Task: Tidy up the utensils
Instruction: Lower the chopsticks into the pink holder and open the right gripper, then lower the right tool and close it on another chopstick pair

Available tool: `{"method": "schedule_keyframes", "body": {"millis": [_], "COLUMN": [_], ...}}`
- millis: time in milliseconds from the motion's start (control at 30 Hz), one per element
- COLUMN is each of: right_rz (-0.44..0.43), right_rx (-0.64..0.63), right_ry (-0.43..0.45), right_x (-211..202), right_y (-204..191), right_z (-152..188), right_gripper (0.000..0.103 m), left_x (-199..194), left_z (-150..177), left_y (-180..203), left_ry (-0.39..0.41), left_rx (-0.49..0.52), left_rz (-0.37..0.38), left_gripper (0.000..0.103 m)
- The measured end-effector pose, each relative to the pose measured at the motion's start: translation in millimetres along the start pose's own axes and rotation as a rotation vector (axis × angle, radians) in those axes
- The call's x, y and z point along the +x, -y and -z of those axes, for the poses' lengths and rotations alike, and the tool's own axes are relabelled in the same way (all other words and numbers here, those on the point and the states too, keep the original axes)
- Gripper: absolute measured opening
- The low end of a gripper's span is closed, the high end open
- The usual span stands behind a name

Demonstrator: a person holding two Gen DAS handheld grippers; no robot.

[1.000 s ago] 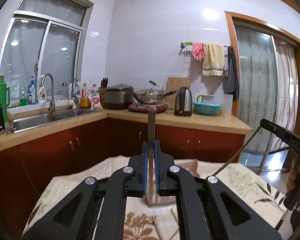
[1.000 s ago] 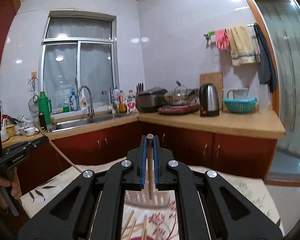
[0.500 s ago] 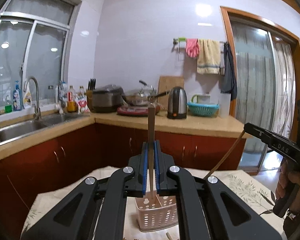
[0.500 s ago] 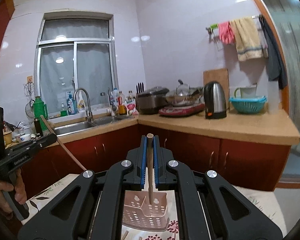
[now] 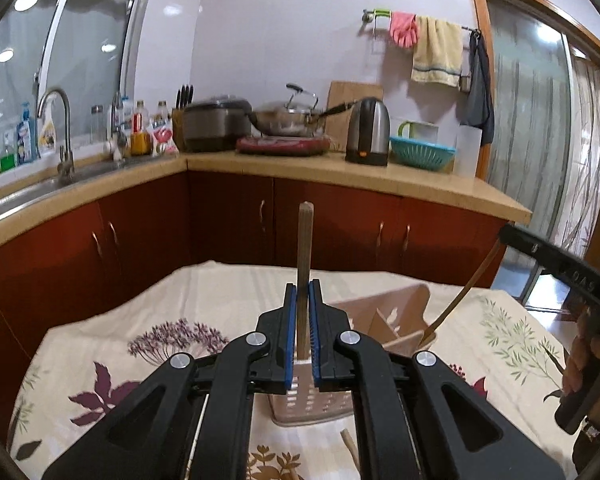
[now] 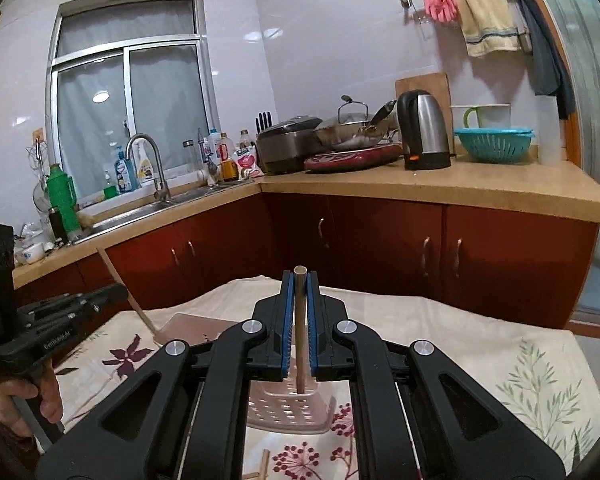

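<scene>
Desk (image 5: 100, 344) under floral cloth carries pink utensil basket (image 5: 312, 404). Left hand-held gripper (image 5: 302, 292) clamped tight on dark chopstick (image 5: 305, 240), upright above basket. Right hand-held gripper (image 6: 299, 284) clamped on pale chopstick (image 6: 300, 340), its tip over the basket.

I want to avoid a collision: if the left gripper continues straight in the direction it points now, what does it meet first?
Probably the pink utensil basket just beyond the left gripper, which is shut on a chopstick; depth is uncertain.
</scene>
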State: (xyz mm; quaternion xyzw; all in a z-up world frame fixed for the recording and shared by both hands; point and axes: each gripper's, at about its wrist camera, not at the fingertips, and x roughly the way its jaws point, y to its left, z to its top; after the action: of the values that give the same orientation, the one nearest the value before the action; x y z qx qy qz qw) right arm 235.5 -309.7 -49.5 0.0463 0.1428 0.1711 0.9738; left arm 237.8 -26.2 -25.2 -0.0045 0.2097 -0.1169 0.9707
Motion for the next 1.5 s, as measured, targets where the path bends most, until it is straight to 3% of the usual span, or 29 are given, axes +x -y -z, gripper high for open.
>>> {"method": "schedule_keyframes", "body": {"millis": [67, 200, 267, 400, 467, 633, 933, 1167, 1333, 1500], "right_rz": [0.006, 0.024, 0.034, 0.064, 0.080, 0.111, 0.151, 0.136, 0.123, 0.126], "right_rx": [0.002, 0.009, 0.012, 0.006, -0.006, -0.027, -0.049, -0.051, -0.038, -0.039], "right_ry": [-0.003, -0.007, 0.000, 0.029, 0.039, 0.065, 0.038, -0.109, -0.209, -0.262], "right_x": [0, -3, -9, -26, -36, -69, -125, -139, -145, -150], "right_y": [0, 2, 3, 2, 0, -9, -39, -44, -38, -31], "right_z": [2, 5, 4, 2, 1, 10, 82, 161, 210, 237], "right_gripper": [0.009, 0.028, 0.030, 0.049, 0.050, 0.050, 0.050, 0.048, 0.039, 0.030], "left_x": [1, -3, -5, -16, -23, -46, -87, -105, -112, -119], "left_z": [4, 7, 7, 10, 12, 22, 74, 127, 159, 184], "left_y": [-1, -5, -5, -6, -5, 0, 6, 10, 8, 5], "left_ry": [-0.016, -0.015, -0.013, -0.010, -0.006, 0.013, 0.002, -0.078, -0.133, -0.168], "left_rx": [-0.006, -0.021, -0.017, -0.009, -0.006, 0.026, 0.047, 0.051, 0.042, 0.027], "left_rz": [0.000, -0.003, -0.012, -0.025, -0.035, -0.066, -0.114, -0.140, -0.156, -0.170], "left_gripper": [0.020, 0.041, 0.051, 0.060, 0.065, 0.068, 0.068, 0.068, 0.068, 0.068]}}
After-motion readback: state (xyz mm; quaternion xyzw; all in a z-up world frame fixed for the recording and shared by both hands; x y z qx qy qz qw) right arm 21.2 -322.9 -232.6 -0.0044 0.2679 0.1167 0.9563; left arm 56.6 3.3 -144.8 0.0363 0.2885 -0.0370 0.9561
